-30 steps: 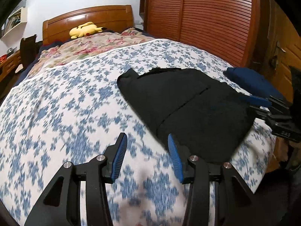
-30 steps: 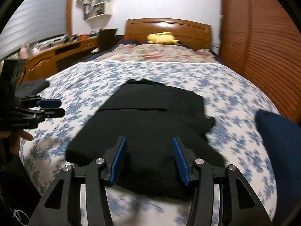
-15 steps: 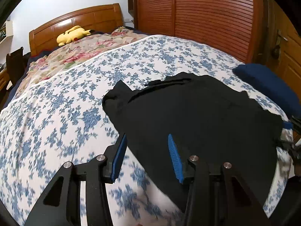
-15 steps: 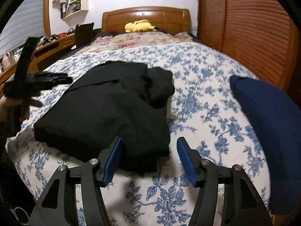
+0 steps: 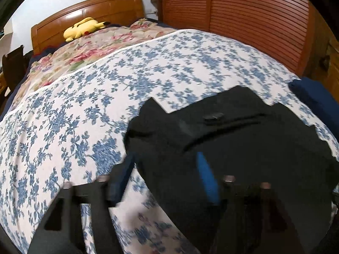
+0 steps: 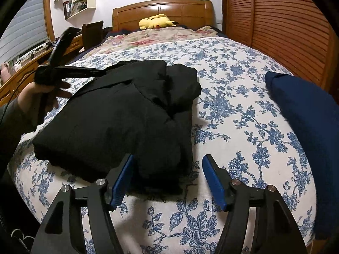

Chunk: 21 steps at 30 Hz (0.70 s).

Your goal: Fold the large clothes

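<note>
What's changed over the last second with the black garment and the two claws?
The black garment went from lying spread flat to a more compact bundle with bunched folds at its far right. Both views swung: the right claw moved toward its right corner, the left claw closed in on its left edge. Both remain open, gripping nothing. The blue item and yellow plush are unchanged.

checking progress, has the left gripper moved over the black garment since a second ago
Yes. The left gripper has swung right, toward the navy pillow, and now straddles the black garment edge.
</note>
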{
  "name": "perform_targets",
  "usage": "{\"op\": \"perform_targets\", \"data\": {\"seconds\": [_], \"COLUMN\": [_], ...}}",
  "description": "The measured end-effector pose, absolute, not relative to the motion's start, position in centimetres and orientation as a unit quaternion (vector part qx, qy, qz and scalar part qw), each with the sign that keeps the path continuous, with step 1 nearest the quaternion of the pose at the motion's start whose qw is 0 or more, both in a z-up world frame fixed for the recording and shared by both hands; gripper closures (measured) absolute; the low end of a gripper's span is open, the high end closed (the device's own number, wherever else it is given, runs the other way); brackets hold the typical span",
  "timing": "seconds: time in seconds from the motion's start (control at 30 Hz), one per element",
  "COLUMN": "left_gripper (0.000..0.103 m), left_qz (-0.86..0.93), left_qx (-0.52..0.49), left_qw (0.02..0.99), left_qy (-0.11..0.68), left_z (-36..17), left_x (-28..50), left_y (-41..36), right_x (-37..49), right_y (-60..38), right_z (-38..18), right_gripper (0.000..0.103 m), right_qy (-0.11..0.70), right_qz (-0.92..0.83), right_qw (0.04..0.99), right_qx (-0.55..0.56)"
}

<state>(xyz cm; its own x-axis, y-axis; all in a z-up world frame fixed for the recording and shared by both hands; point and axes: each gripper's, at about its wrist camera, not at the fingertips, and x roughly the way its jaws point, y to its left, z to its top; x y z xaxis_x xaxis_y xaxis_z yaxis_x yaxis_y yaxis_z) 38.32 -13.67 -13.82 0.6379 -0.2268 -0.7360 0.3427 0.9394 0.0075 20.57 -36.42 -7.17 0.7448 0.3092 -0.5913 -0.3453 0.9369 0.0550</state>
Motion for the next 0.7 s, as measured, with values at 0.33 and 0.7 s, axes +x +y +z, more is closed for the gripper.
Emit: {"op": "perform_targets", "data": {"seconds": [0.33,0.7], "left_gripper": [0.021,0.044], "left_qz": [-0.156,-0.189], "left_qx": [0.036,0.008], "left_qw": [0.906,0.895], "left_qy": [0.392,0.405], "left_z": [-14.1,-15.0], "left_x": [41.1,41.5], "left_y": [-12.4,-12.1], "right_x": [20.3,21.1], "right_y": [-37.1,-36.4], "right_z": [-7.5,-8.4], "right_gripper": [0.032,0.032], "right_qy": [0.32,0.344], "right_qz": [0.184,0.206], "right_qw": [0.929,0.916], "right_qx": [-0.013,0.009]}}
